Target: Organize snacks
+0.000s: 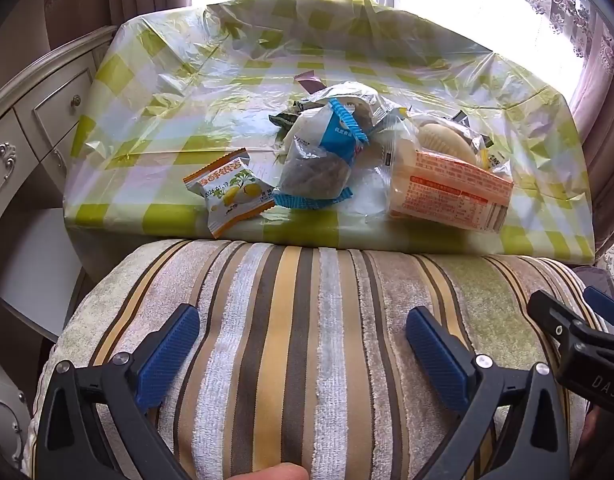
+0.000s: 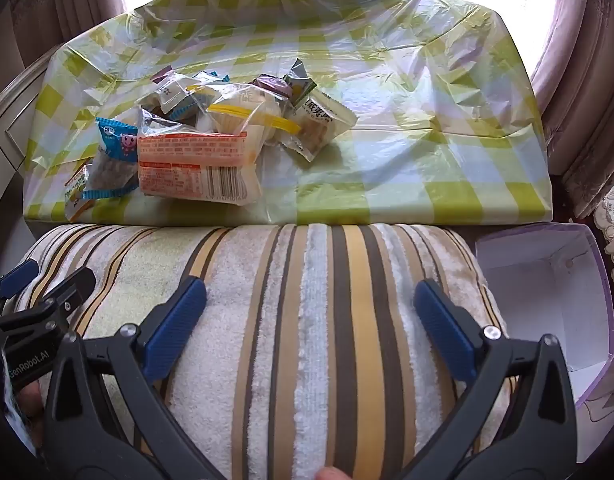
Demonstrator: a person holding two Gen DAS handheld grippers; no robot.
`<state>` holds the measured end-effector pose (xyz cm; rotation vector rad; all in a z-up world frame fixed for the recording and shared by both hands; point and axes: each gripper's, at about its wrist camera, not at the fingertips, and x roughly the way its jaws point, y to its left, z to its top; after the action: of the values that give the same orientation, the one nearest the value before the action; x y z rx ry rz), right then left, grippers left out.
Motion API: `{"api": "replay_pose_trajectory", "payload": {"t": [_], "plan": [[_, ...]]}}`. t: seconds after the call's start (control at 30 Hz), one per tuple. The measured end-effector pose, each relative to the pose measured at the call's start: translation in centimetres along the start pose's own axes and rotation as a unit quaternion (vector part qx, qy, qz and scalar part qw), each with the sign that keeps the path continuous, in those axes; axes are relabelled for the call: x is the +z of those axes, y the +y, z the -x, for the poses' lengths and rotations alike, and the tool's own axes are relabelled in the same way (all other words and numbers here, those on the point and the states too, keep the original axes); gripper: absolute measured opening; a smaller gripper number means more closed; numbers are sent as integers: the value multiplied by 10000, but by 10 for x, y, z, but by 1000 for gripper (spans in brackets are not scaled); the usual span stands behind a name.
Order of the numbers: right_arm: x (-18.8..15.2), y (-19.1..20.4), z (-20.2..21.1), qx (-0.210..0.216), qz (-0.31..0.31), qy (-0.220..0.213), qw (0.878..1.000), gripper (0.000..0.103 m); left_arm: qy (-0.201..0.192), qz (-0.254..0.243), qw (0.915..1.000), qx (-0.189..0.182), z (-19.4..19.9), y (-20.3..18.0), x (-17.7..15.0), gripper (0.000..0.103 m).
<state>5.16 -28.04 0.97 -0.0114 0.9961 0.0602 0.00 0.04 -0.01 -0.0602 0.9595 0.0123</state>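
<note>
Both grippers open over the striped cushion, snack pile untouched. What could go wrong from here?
1. The snack pile is overlapped; grabbing the orange-printed pack may drag neighbours along.
2. The lemon sachet lies close to the table's near edge; a nudge could tip it off.
3. The plastic table cover is loose and wrinkled; the right gripper or left gripper could pinch it with a flat pack.
</note>
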Motion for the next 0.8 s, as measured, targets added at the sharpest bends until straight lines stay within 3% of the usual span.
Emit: {"api": "replay_pose_trajectory", "payload": {"t": [0.8], "plan": [[2, -2, -3, 89, -49, 152, 9998, 103, 18, 8, 10000, -7, 2, -2, -1, 103]]}}
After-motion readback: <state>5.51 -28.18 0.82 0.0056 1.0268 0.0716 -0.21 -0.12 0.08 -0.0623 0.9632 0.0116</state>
